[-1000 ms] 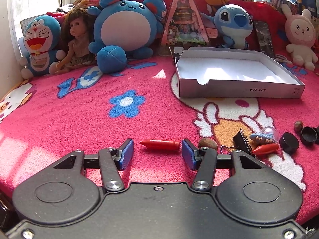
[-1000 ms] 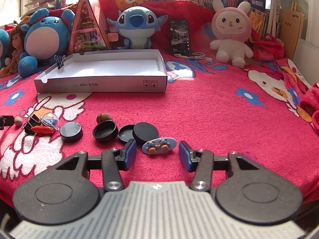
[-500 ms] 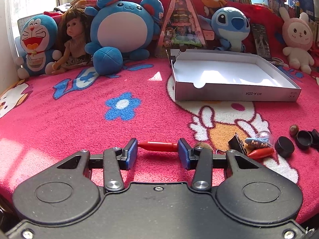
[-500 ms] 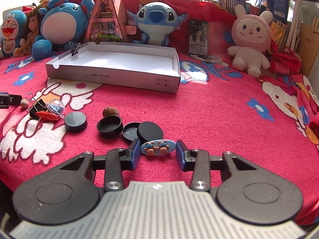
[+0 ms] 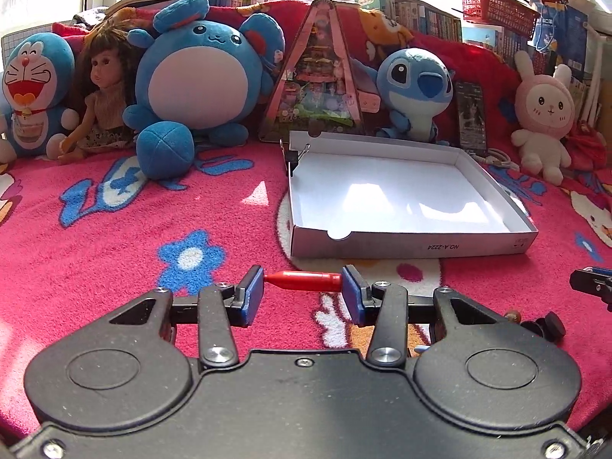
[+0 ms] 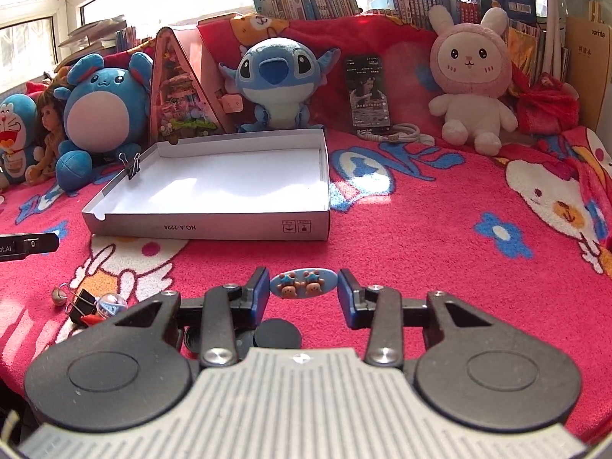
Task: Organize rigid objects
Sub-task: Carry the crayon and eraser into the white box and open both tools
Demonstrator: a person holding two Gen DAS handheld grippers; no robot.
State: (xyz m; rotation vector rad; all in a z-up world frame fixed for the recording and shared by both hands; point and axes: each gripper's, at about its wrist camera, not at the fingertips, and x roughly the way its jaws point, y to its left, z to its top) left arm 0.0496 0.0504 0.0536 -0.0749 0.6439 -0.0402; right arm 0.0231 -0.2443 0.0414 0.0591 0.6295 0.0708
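My left gripper (image 5: 303,283) is shut on a red bullet-shaped piece (image 5: 304,280), held endwise between the blue pads and lifted off the pink blanket. My right gripper (image 6: 303,285) is shut on a blue oval clip with two small bears (image 6: 303,283), also raised. The shallow white cardboard box (image 5: 413,246) (image 6: 206,225) lies ahead of both, nothing inside it, with a black binder clip (image 6: 129,166) on its far-left rim. The right gripper's tip shows at the right edge of the left wrist view.
Below the right gripper lie black round caps (image 6: 277,334), a binder clip (image 6: 82,304), a clear capsule (image 6: 111,302) and a small nut (image 6: 58,296). Plush toys, a doll, a triangular toy box (image 5: 321,76) and a phone (image 6: 369,95) line the back.
Both grippers closed on their pieces, the left on the red one, the right on the bear clip, then rose off the blanket and came nearer the white box.
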